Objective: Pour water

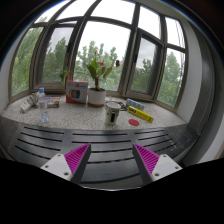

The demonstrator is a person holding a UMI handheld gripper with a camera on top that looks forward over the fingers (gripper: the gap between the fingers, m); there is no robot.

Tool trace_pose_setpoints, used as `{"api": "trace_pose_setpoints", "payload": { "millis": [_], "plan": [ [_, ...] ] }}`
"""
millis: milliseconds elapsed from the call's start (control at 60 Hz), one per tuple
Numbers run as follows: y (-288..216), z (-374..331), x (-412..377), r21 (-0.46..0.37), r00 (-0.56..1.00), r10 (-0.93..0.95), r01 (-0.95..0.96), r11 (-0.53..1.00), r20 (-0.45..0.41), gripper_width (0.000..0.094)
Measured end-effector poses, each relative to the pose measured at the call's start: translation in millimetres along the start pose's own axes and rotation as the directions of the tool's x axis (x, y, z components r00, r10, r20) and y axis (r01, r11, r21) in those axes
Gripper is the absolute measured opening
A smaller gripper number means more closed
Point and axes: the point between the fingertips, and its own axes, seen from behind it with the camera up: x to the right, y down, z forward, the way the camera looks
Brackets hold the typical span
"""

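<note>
Before a bay window (105, 35), the gripper (108, 160) is held level and well back from the counter, pointing straight at the glass. Its two fingers stand wide apart with only air between them; their magenta pads (77, 157) face inward and nothing is gripped.

Well beyond the fingers, a speckled counter (75, 117) runs under the window. On its left part stands a clear water bottle (42, 104) with a pale cap, upright; how full it is cannot be made out. Near the middle, a little right of centre, sits a cup (114, 113), dark inside, too small to tell whether it holds anything. Bottle and cup stand well apart.

Between them, nearer the glass, is a white pot with a green plant (97, 82), and just left of it a reddish box (76, 93). Right of the cup lie a small red round thing (134, 122) and a long yellow object (141, 114), neither clear enough to name. At the far left of the counter lies a pale flat item (26, 104), also unclear. Trees show through the panes.
</note>
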Motion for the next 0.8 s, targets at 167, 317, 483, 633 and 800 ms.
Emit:
{"api": "trace_pose_setpoints", "payload": {
  "millis": [167, 317, 483, 633, 800],
  "plan": [
    [39, 21, -72, -0.018, 0.999, 0.012, -0.011, 1.000, 0.040, 0.0855],
    [57, 46, -182, -0.052, 0.991, 0.055, -0.049, 0.997, 0.119, 0.0844],
    [20, 89, -306, 0.014, 0.968, 0.066, -0.072, 0.997, 0.243, 0.0848],
    [-38, 138, -386, 0.107, 0.950, 0.017, -0.053, 0.993, 0.312, 0.0849],
    [-96, 203, -433, 0.194, 0.946, -0.014, -0.052, 0.980, 0.324, 0.0832]
  ]
}}
